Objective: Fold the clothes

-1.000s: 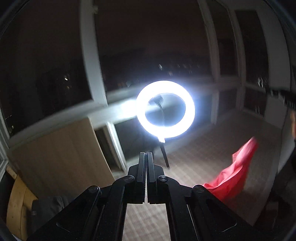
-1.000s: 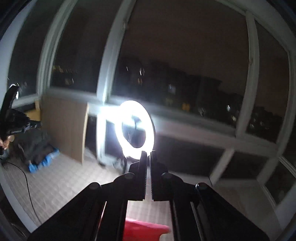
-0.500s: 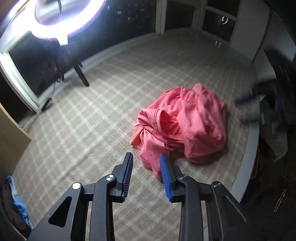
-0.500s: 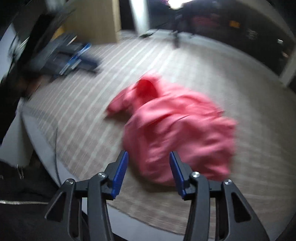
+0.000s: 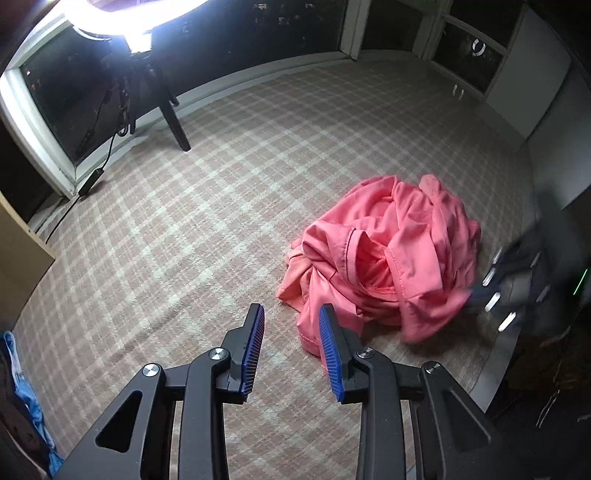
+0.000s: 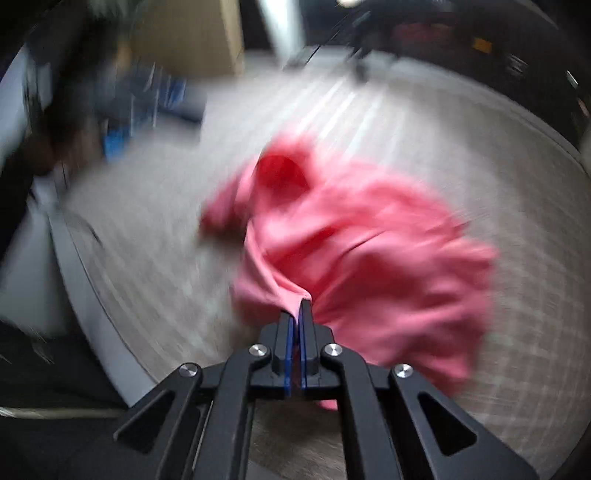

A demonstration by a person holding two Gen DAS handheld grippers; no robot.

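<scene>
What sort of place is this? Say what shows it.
Probably a home sunroom or enclosed balcony at night: dark windows, a checked rug with a crumpled pink garment, and a ring light.

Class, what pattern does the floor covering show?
A beige-and-cream plaid check on the carpet, clearest in the left wrist view.

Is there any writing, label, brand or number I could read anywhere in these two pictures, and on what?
None: no readable text in either view.
The pink garment shows no print or tag.
The plaid carpet carries only its pattern.
The right wrist view is too blurred to read anything.
</scene>
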